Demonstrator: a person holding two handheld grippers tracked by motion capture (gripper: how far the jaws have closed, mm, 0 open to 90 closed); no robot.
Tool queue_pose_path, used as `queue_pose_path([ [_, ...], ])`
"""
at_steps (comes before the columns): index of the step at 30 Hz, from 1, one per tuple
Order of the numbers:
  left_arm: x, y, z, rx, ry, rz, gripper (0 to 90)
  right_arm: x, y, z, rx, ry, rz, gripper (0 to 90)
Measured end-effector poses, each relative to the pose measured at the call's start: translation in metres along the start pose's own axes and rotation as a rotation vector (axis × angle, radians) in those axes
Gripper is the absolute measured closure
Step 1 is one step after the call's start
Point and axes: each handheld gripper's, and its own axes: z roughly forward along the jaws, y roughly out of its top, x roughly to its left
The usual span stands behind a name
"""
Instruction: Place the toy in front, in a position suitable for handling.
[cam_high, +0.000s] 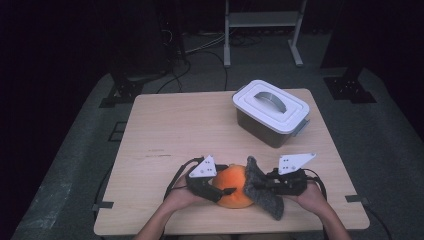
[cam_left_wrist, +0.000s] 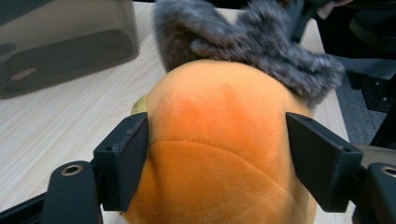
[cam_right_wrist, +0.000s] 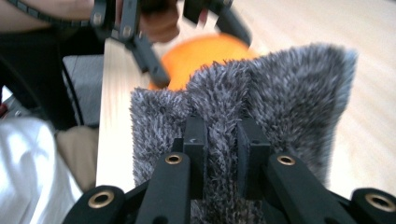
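Underneath, pale wooden table (cam_high: 165, 130), dark room.

The plush ball (cam_high: 234, 189) is being kept on the counter (cam_high: 165, 135) near its front edge, between the left tool (cam_high: 226, 191) on its left and the right tool (cam_high: 251, 187) on its right. The furry cloth (cam_high: 262, 190) is being held against the ball's right side. The lidded box (cam_high: 271, 113) is being left well behind them, toward the counter's right rear.
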Motion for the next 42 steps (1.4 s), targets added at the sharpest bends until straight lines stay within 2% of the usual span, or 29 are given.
queue_pose_path([
  [3, -0.002, 0.000, -0.001, 0.000, -0.009, 0.017, 24.2, 0.003, 0.011, -0.001, -0.080, -0.020, 0.001, 75.8],
  [7, 0.000, 0.001, -0.002, 0.011, -0.016, 0.010, 18.8, 0.004, 0.008, 0.010, -0.031, -0.013, -0.016, 75.7],
  [14, 0.002, 0.005, -0.005, 0.000, -0.029, 0.006, 10.2, 0.007, 0.001, 0.008, -0.009, 0.019, -0.023, 75.8],
  [18, 0.005, 0.005, -0.008, 0.000, -0.028, -0.017, 8.8, 0.007, 0.000, 0.006, -0.004, 0.027, -0.028, 75.8],
  [21, 0.008, 0.002, -0.007, 0.010, -0.049, -0.043, 8.0, 0.007, -0.001, 0.006, -0.002, 0.041, -0.034, 75.8],
  [22, 0.008, 0.001, -0.006, 0.013, -0.059, -0.057, 7.4, 0.007, -0.001, 0.006, 0.000, 0.047, -0.035, 75.8],
  [23, 0.010, -0.001, -0.003, 0.025, -0.088, -0.089, 7.5, 0.006, -0.001, 0.006, 0.002, 0.052, -0.036, 75.8],
  [24, 0.010, -0.001, -0.003, 0.025, -0.088, -0.089, 7.5, 0.006, -0.001, 0.006, 0.002, 0.052, -0.036, 75.8],
  [25, 0.012, -0.004, 0.002, 0.056, -0.130, -0.123, 7.5, 0.006, -0.002, 0.005, 0.002, 0.053, -0.030, 75.8],
  [26, 0.012, -0.004, 0.002, 0.056, -0.130, -0.123, 8.5, 0.006, -0.002, 0.005, 0.002, 0.053, -0.030, 75.8],
  [27, 0.011, -0.006, 0.002, 0.054, -0.129, -0.112, 13.8, 0.006, 0.001, 0.005, 0.006, 0.048, -0.032, 75.9],
  [28, 0.010, -0.005, 0.002, 0.050, -0.122, -0.101, 13.8, 0.006, 0.001, 0.005, 0.006, 0.048, -0.032, 75.9],
  [29, 0.009, -0.003, -0.002, 0.056, -0.098, -0.062, 23.0, 0.006, 0.004, 0.004, -0.004, 0.039, -0.037, 76.0],
  [31, 0.007, -0.002, -0.006, 0.031, -0.066, -0.024, 29.4, 0.006, 0.009, 0.002, -0.034, 0.026, -0.040, 76.1],
  [32, 0.007, -0.002, -0.006, 0.031, -0.066, -0.024, 31.3, 0.006, 0.009, 0.002, -0.034, 0.026, -0.040, 76.1],
  [33, 0.005, -0.001, -0.008, 0.006, -0.018, 0.010, 32.6, 0.007, 0.012, 0.001, -0.058, 0.005, -0.044, 76.1],
  [34, 0.005, 0.000, -0.010, -0.007, 0.008, 0.023, 33.0, 0.007, 0.013, 0.001, -0.067, -0.006, -0.045, 76.0],
  [36, 0.005, 0.001, -0.011, -0.020, 0.036, 0.039, 33.1, 0.005, 0.013, 0.001, -0.075, -0.026, -0.043, 75.9],
  [40, 0.007, -0.003, -0.011, -0.009, 0.014, 0.024, 31.2, 0.000, 0.007, 0.003, -0.056, -0.033, -0.018, 75.6],
  [41, 0.008, -0.004, -0.011, -0.003, 0.003, 0.013, 31.2, -0.001, 0.004, 0.005, -0.039, -0.032, -0.013, 75.6],
  [42, 0.010, -0.005, -0.012, -0.001, -0.020, -0.010, 27.1, -0.003, -0.001, 0.006, -0.016, -0.033, -0.012, 75.5],
])
